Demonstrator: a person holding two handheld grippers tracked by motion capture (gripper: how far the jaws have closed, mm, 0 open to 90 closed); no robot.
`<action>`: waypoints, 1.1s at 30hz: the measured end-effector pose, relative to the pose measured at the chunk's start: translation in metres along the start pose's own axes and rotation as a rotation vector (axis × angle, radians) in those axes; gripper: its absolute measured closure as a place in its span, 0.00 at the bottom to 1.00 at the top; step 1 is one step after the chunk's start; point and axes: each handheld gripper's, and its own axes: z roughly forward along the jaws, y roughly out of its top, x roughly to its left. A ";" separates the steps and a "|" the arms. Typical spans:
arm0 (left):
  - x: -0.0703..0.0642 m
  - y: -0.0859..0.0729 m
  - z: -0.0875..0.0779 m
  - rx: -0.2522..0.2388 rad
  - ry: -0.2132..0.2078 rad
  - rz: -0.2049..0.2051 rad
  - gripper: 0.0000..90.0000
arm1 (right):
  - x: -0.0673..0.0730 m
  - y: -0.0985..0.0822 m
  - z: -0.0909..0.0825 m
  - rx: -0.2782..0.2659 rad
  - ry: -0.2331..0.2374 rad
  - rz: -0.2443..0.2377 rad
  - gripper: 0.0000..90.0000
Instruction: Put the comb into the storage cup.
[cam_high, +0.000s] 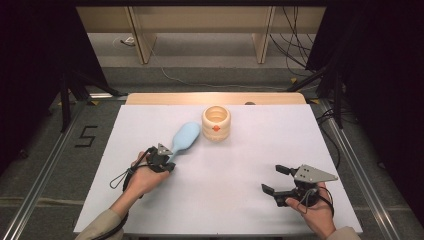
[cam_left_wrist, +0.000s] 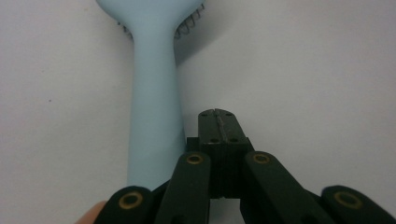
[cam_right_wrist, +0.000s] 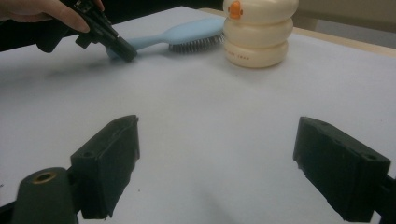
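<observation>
White sheeting covers the counter (cam_high: 225, 195), and beyond its far edge, at the top of the high view, we see a grey floor with loose cables and pale wooden furniture legs. On the floor at the left of that frame a black numeral 5 (cam_high: 86, 136) is marked.

Near the upper middle of the high view we see a cream ribbed container (cam_high: 216, 122), shaped like stacked rings, open at the top, with a small orange mark on its front. Just to its left lies a light blue hairbrush (cam_high: 184, 139), head toward the container, handle running down and left. In the right gripper view its bristles face the counter.

We see the left gripper (cam_high: 169, 161) at the handle end of the brush, in the left centre of the high view. In the left gripper view (cam_left_wrist: 218, 122) its jaws are pressed together with nothing between them, lying just beside the handle on its right.

We find the right gripper (cam_high: 275, 178) in the lower right of the high view, well apart from the brush and container. Its jaws are spread wide over bare white surface (cam_right_wrist: 217, 163), holding nothing.
</observation>
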 end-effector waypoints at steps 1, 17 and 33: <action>0.002 0.000 0.000 0.000 0.004 -0.001 1.00 | 0.000 0.000 0.000 0.001 0.002 -0.001 0.17; 0.019 0.001 0.000 -0.003 0.059 -0.029 1.00 | 0.000 0.000 0.001 0.004 0.004 0.000 0.17; 0.022 -0.002 -0.006 -0.037 0.008 -0.015 0.89 | 0.001 0.000 0.000 0.001 0.008 -0.001 0.17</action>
